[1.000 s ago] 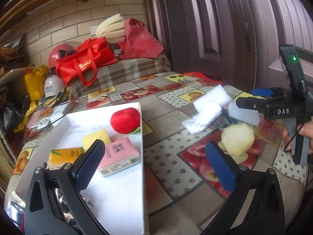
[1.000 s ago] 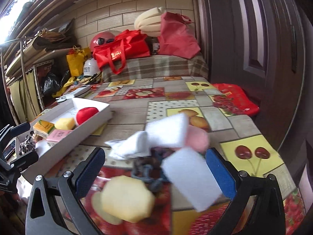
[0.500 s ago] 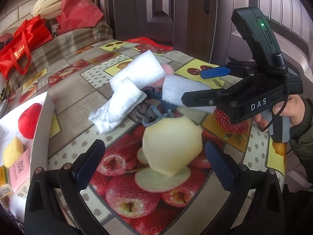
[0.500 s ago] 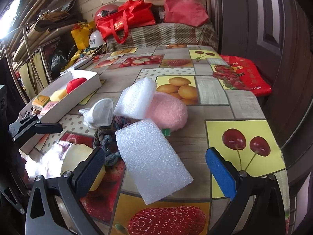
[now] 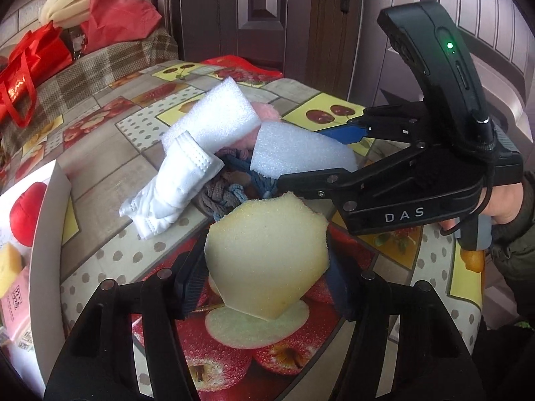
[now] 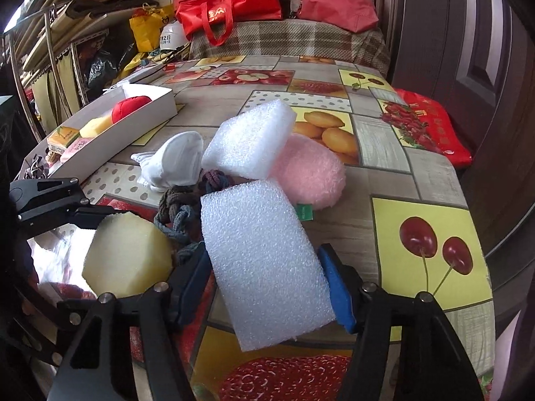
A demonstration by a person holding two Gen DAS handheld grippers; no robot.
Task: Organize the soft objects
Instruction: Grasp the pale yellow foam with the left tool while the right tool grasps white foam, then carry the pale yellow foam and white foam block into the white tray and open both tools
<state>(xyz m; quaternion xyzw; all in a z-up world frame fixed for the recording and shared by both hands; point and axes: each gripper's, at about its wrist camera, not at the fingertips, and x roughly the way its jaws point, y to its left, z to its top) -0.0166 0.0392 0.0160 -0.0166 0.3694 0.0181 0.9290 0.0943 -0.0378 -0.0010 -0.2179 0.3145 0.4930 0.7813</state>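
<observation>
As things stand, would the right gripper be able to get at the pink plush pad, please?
Probably not directly: the right gripper is shut on the white foam block, which lies between it and the pink plush pad.

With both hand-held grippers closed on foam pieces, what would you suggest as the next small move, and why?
Probably lift the left hand-held gripper straight up. Its fingers clamp the yellow sponge, which sits on the table beside the white tray. The right hand-held gripper grips a white foam block close by, so rising first should avoid crowding.

sponge (image 5: 267, 260): pale yellow | foam block (image 6: 264, 257): white | tablecloth (image 6: 384, 173): fruit-print patchwork
</observation>
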